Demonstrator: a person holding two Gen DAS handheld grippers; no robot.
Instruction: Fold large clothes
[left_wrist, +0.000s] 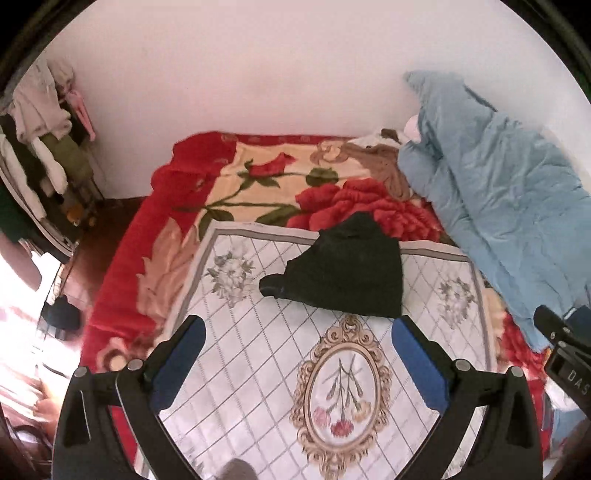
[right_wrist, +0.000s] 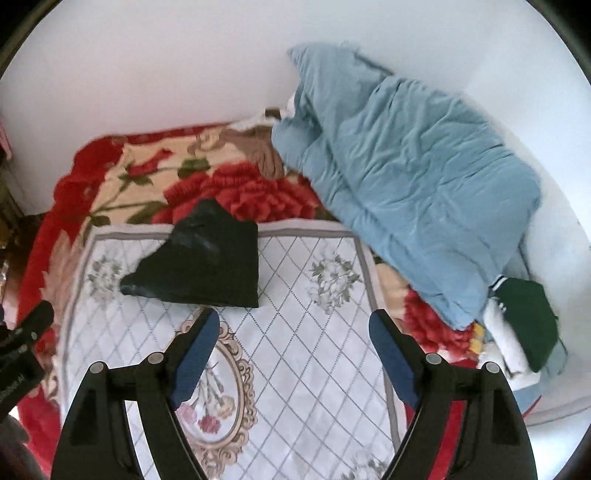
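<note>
A dark green, almost black garment (left_wrist: 343, 271) lies folded into a compact bundle on a white quilted mat (left_wrist: 258, 350) spread over the bed. It also shows in the right wrist view (right_wrist: 201, 264) on the mat (right_wrist: 303, 350). My left gripper (left_wrist: 297, 330) is open and empty, hovering just short of the garment's near edge. My right gripper (right_wrist: 293, 321) is open and empty, to the right of the garment's near corner. The right gripper's body shows at the left view's right edge (left_wrist: 565, 347).
A red floral blanket (left_wrist: 266, 184) covers the bed. A crumpled light blue duvet (right_wrist: 406, 177) lies along the right by the white wall. A stack of folded clothes, green on top (right_wrist: 524, 325), sits at the far right. Hanging clothes (left_wrist: 40, 122) stand at the left.
</note>
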